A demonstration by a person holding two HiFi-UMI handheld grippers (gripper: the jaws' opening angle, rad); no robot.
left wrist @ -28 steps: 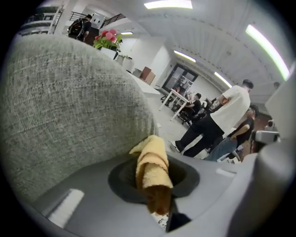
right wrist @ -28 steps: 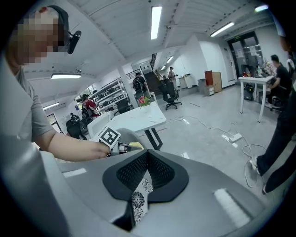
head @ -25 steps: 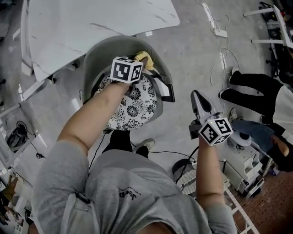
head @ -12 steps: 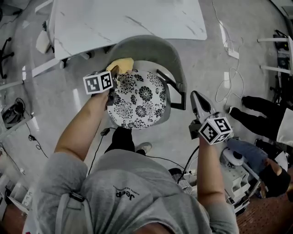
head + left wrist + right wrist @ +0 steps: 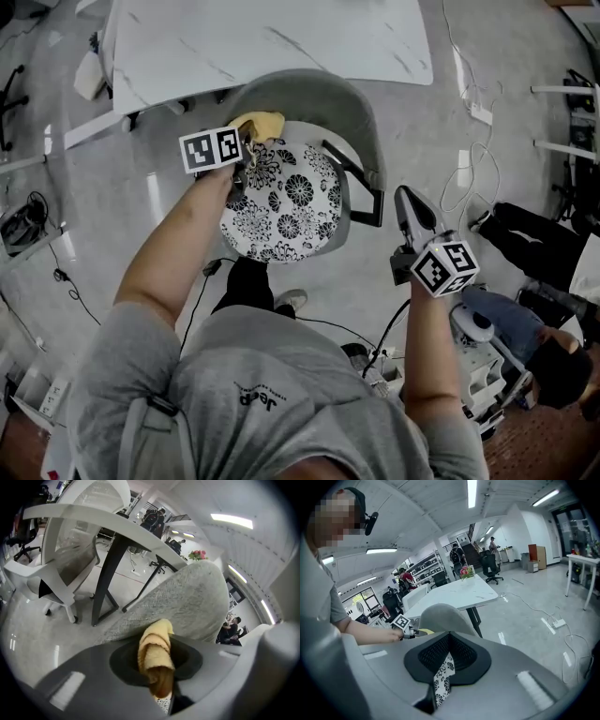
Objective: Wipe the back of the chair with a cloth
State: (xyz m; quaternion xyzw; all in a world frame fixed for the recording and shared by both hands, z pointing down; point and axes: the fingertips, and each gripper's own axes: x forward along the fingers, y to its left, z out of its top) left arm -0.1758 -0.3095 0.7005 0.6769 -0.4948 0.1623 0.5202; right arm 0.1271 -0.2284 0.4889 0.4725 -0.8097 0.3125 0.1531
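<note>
Wiping under way: the left gripper (image 5: 246,145), its fingers clamped tight on a rolled yellow cloth (image 5: 261,124), has in the past second carried that cloth from the right part of the grey chair back (image 5: 347,112) round to its left end. It has barely moved in the last half second. The cloth now sits just inside the rim, at about 11 o'clock of the floral seat cushion (image 5: 286,202), its tip seemingly against the fabric. One pass along the inner face looks complete, so a return stroke or the outer face would likely follow. The left forearm reaches straight out toward 12 o'clock, just short of the white tabletop (image 5: 281,37). At about 4 o'clock of the chair, well apart from it, the right gripper (image 5: 409,202) is held up idle. Its fingers are drawn together to a sliver, gripping nothing and pointing toward 12 o'clock.
</note>
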